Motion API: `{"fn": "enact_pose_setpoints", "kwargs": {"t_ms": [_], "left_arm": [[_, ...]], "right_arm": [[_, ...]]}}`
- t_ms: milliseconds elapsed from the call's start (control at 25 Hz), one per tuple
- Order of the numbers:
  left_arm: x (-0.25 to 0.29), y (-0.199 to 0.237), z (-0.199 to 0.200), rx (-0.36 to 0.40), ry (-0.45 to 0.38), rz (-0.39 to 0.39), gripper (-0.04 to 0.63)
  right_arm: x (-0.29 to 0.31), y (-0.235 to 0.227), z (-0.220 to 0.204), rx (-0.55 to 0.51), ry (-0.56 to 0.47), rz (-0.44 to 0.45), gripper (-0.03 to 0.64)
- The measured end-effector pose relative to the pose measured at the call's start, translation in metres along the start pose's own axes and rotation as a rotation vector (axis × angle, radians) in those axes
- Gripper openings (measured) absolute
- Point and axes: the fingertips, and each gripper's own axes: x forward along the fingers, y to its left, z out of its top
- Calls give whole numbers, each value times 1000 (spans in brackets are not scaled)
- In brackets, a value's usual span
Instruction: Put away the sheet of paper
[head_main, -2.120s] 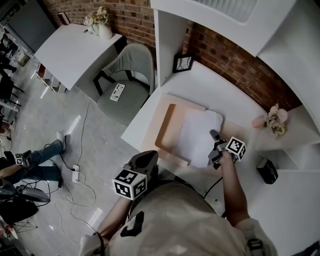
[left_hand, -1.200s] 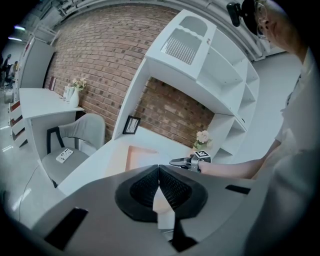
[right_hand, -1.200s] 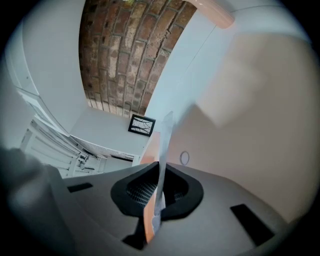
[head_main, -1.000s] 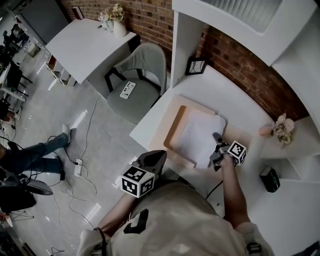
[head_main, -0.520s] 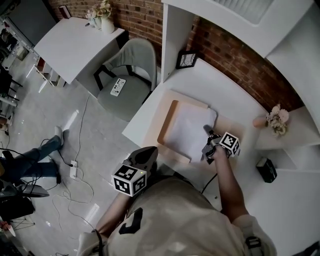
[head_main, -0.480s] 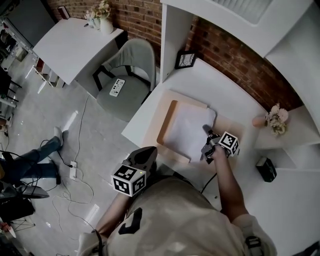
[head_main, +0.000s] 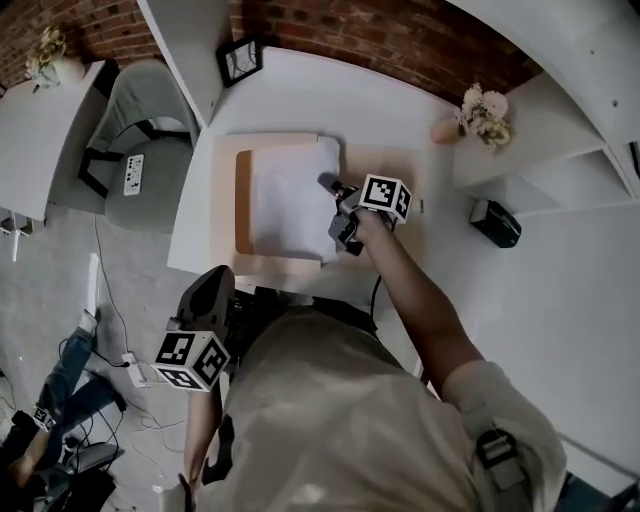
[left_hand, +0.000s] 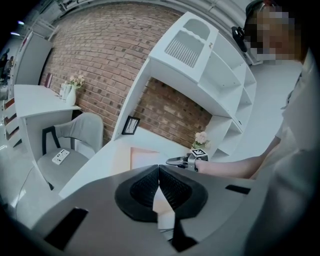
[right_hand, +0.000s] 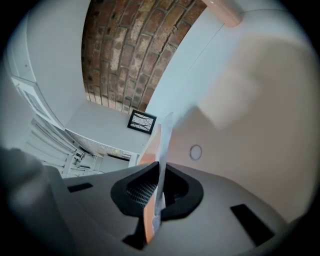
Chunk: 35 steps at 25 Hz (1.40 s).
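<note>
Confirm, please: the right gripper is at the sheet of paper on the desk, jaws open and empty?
No: the right gripper is at the sheet of paper on the desk, but shut on its edge, as the right gripper view shows.

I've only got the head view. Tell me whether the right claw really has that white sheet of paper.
Observer: Yes. In the right gripper view, the right claw is shut on the edge of the white sheet of paper. An orange card layer is pinched alongside it.
Operator: Now report the left claw. I only see it from above.
Observer: In the left gripper view, the left claw is shut, with its jaw tips touching and nothing between them. It points toward the white desk from beyond the desk's edge.
</note>
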Motion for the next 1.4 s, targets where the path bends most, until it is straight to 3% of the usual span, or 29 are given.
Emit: {"fn": "enact_pose_setpoints", "kwargs": {"t_ms": [680, 1400], "left_arm": [[17, 3, -16, 13, 92, -117, 17], [2, 29, -17, -24, 71, -103, 17]], "right_arm": [[-4, 0, -11, 12, -35, -28, 28], [20, 7, -23, -28, 0, -48, 28]]}}
